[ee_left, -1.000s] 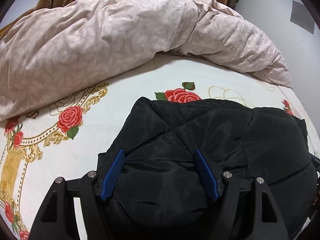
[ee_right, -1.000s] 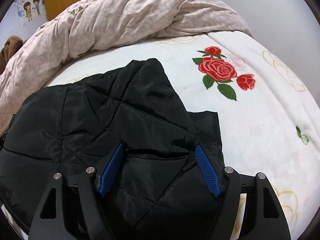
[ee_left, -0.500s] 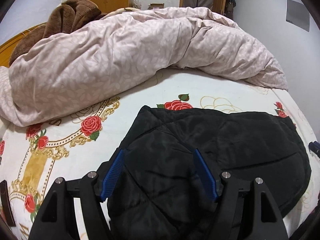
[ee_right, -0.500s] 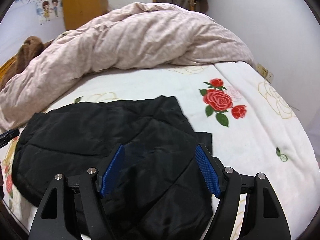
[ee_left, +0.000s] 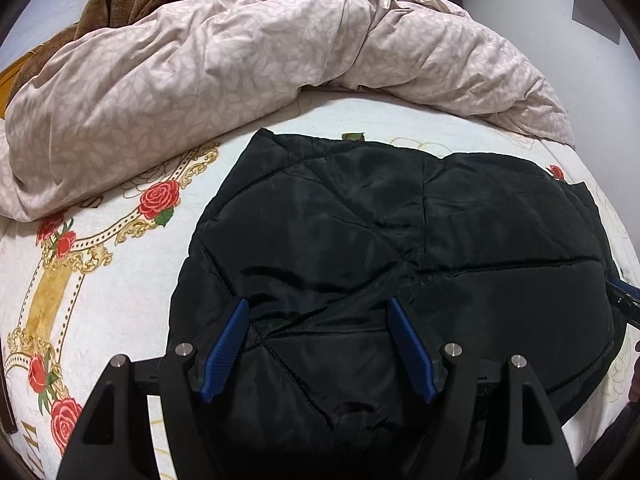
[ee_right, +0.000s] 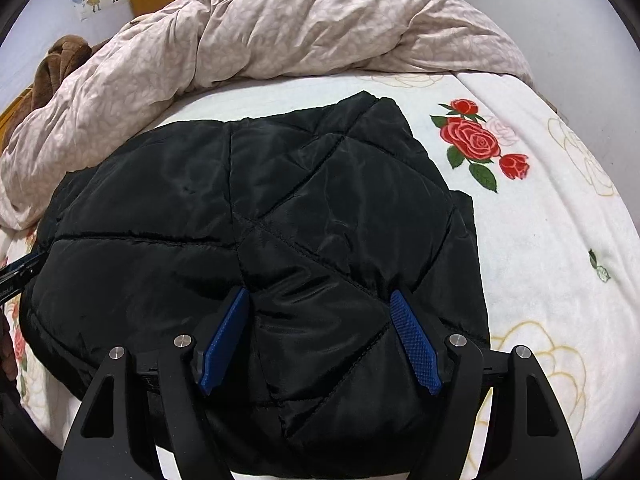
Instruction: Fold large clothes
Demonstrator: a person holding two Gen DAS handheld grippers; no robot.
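A black quilted jacket [ee_left: 400, 240] lies in a thick folded bundle on the rose-print bed sheet [ee_left: 120, 280]. My left gripper [ee_left: 318, 302] stands open over its near left part, with both fingertips sunk into the puffy fabric. My right gripper [ee_right: 318, 291] is open over the near right part of the jacket [ee_right: 280, 200], and creases run out from its fingertips. A lower layer of the jacket sticks out at the right [ee_right: 466, 216]. Neither pair of pads clamps the fabric. A sliver of the other gripper shows at each view's edge.
A crumpled pink duvet [ee_left: 240, 60] is heaped along the far side of the bed. A brown plush blanket [ee_left: 120, 0] lies at the far left. A white wall [ee_right: 560, 8] runs along the right side, and bare sheet [ee_right: 540, 260] lies right of the jacket.
Half a second ago both grippers were farther back with the jacket lying smaller in view. Now they are close again with fingertips on the fabric. The jaw widths look the same.
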